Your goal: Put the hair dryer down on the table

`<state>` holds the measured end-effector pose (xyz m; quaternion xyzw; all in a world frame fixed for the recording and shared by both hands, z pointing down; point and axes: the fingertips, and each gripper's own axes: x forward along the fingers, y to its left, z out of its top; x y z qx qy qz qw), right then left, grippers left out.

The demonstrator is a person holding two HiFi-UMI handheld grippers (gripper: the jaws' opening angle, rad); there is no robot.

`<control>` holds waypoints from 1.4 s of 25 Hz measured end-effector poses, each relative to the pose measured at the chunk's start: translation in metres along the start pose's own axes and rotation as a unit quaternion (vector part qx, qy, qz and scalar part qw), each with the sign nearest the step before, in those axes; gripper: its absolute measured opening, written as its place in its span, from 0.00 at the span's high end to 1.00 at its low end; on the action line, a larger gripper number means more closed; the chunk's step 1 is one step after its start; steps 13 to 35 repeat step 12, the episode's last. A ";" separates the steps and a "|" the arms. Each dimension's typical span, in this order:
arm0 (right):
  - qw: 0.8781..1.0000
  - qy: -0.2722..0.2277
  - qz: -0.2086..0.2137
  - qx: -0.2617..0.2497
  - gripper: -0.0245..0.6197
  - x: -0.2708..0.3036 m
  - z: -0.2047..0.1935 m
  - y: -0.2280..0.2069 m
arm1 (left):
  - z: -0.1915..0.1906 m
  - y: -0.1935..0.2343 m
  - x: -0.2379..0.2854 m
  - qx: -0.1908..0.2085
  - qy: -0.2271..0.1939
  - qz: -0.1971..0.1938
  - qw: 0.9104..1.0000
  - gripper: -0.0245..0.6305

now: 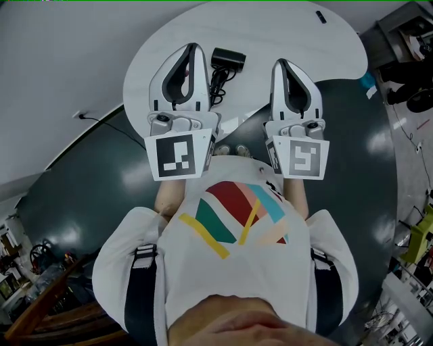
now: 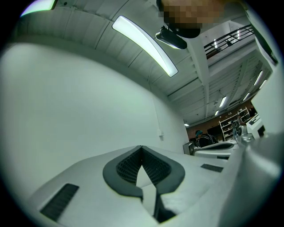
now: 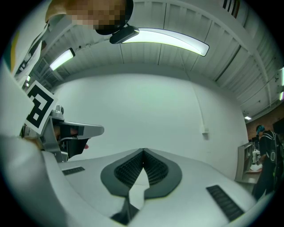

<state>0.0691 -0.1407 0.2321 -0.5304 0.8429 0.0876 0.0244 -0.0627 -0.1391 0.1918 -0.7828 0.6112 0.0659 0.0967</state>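
**Hair dryer [image 1: 228,59]: lying on the worktop, both tools shut and empty**

- **Item:** black hair dryer, resting on the white round worktop [image 1: 284,30]. It lies roughly mid-width, ahead of the two tools and between them in the head view. Its cord [image 1: 216,86] is bunched on the side nearer the person, close beside the left tool in that view.
- **Left tool [image 1: 193,47]:** jaws pressed together, nothing between the pads. Held up in the air, not touching the dryer.
- **Right tool [image 1: 281,62]:** jaws likewise together and empty, held level with its partner and apart from it.
- **Status, judged:** the dryer looks already set down, so little seems left to do.
- **Handling note:** to finish well, keep both tools clear of the bunched cord. A snag on it could drag the dryer.
- **Edges:** the worktop's curved rim runs close on the left, with dark floor [image 1: 101,176] beyond. The dryer sits well in from that rim, so I judge the risk of it rolling off to be low.
- **Open room:** bare worktop lies to the right and beyond the dryer. Only a small dark object [image 1: 321,17] sits near the far rim, well apart.
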 end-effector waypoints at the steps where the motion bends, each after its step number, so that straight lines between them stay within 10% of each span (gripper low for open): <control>1: 1.000 0.001 0.000 -0.001 0.95 -0.001 0.000 0.000 | -0.001 0.000 0.000 0.001 0.002 0.000 1.000 0.94; 35: 1.000 -0.006 0.001 -0.002 0.95 -0.001 0.004 0.001 | -0.002 0.004 -0.001 -0.001 0.011 0.008 1.000 0.94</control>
